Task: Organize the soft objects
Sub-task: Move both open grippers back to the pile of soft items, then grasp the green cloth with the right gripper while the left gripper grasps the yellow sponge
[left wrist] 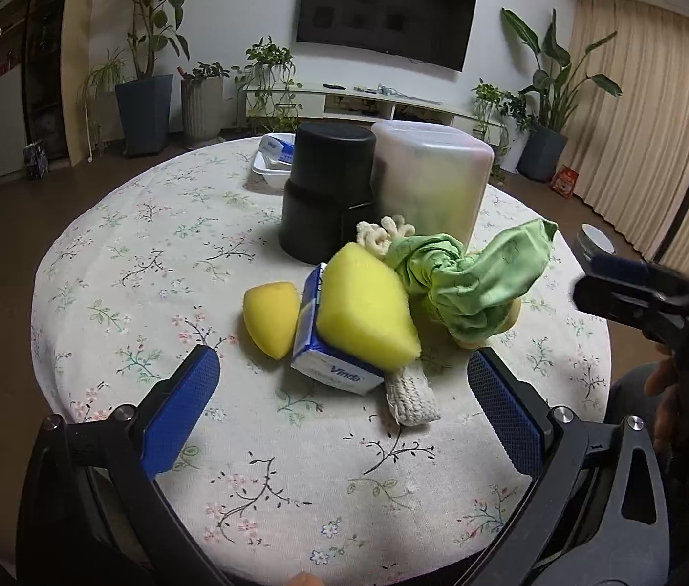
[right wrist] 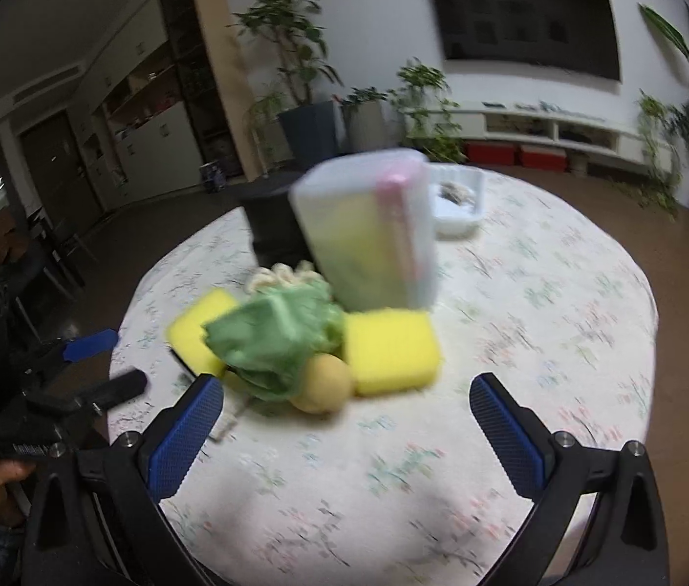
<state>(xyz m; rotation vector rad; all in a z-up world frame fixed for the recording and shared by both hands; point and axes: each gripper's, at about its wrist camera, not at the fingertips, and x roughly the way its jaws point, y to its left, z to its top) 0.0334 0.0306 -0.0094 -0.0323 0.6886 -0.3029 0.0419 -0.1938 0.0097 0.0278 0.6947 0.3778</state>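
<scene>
A pile of soft things lies mid-table: a large yellow sponge [left wrist: 366,305] leaning on a blue-white Vinda tissue pack [left wrist: 330,364], a small yellow sponge wedge [left wrist: 269,317], a crumpled green cloth [left wrist: 471,276] and a cream knitted piece [left wrist: 410,398]. My left gripper [left wrist: 344,390] is open and empty just in front of the pile. The right wrist view is blurred; it shows the green cloth [right wrist: 271,337], a yellow sponge [right wrist: 391,351] and a yellow ball [right wrist: 320,383]. My right gripper [right wrist: 344,415] is open and empty, in front of them.
A black cylinder [left wrist: 327,190] and a translucent lidded container [left wrist: 430,178] stand behind the pile. A white tray [left wrist: 271,166] sits at the far edge of the round floral table [left wrist: 149,244]. The right gripper shows at the left view's right edge [left wrist: 647,298].
</scene>
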